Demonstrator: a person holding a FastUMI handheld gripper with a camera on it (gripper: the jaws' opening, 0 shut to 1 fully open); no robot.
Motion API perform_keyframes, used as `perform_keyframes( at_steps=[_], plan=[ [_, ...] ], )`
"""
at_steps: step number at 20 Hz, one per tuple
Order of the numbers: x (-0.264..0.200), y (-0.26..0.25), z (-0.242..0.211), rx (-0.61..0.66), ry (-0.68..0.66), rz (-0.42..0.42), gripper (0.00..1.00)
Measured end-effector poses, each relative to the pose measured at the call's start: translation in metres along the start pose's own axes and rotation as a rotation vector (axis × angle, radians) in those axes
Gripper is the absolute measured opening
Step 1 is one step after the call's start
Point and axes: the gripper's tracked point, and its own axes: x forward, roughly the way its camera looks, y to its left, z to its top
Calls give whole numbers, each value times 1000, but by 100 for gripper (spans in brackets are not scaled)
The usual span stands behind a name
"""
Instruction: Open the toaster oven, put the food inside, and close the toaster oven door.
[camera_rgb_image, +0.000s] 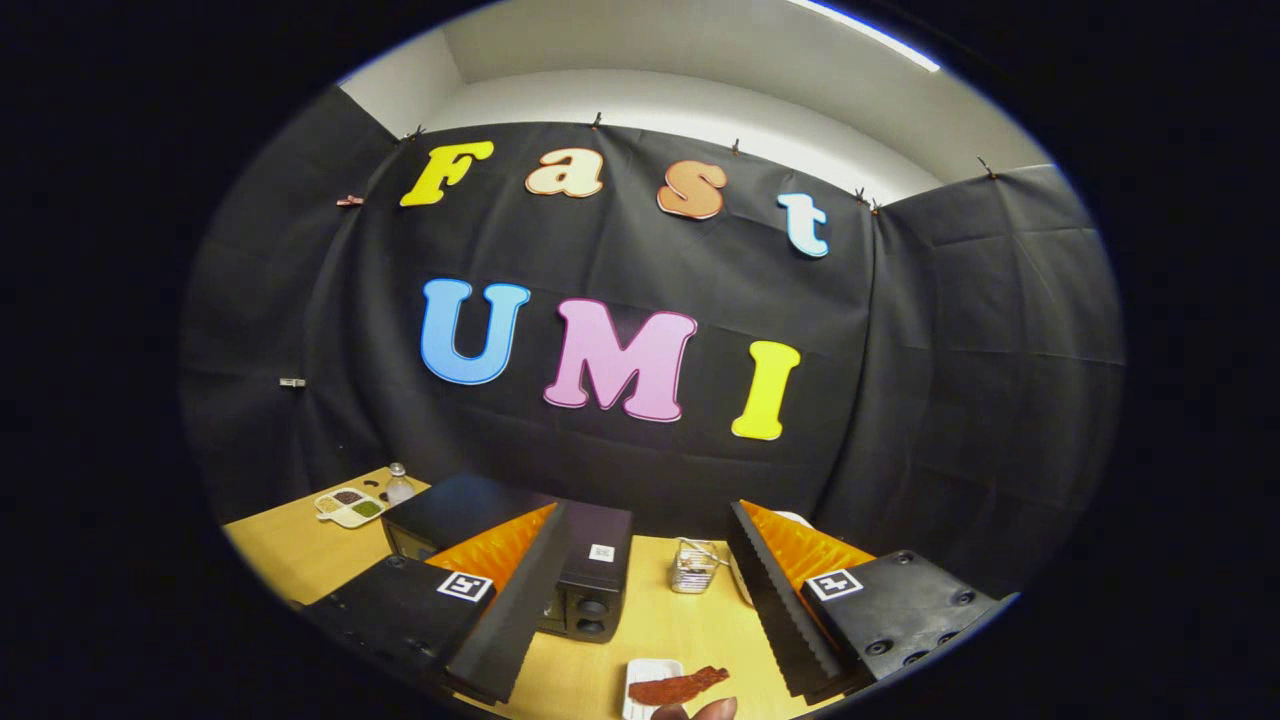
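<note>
A black toaster oven (590, 580) stands on the wooden table (690, 625), partly hidden behind my left finger (500, 600). Its door looks closed, though most of the front is covered. My gripper (640, 610) is open, its two orange-and-black fingers spread wide with nothing between them. Below and between the fingers lies a reddish-brown strip of food (678, 686) on a small white plate (645, 678). A person's fingertips (700, 711) touch the near end of the food.
A small wire basket (695, 565) sits beyond the fingers, right of the oven. At the far left of the table are a white divided tray of seasonings (350, 506) and a small clear bottle (399, 485). A white object hides behind my right finger (790, 590).
</note>
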Motion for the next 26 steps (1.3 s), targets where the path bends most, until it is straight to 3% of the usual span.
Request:
perform_keyframes(
  at_steps=[4,12,18,26],
  plan=[
    [25,54,-10,27,16,25,97],
    [70,138,-89,128,194,4,98],
    [91,171,-143,135,322,1,98],
    [110,188,-174,155,409,-13,98]
  ],
)
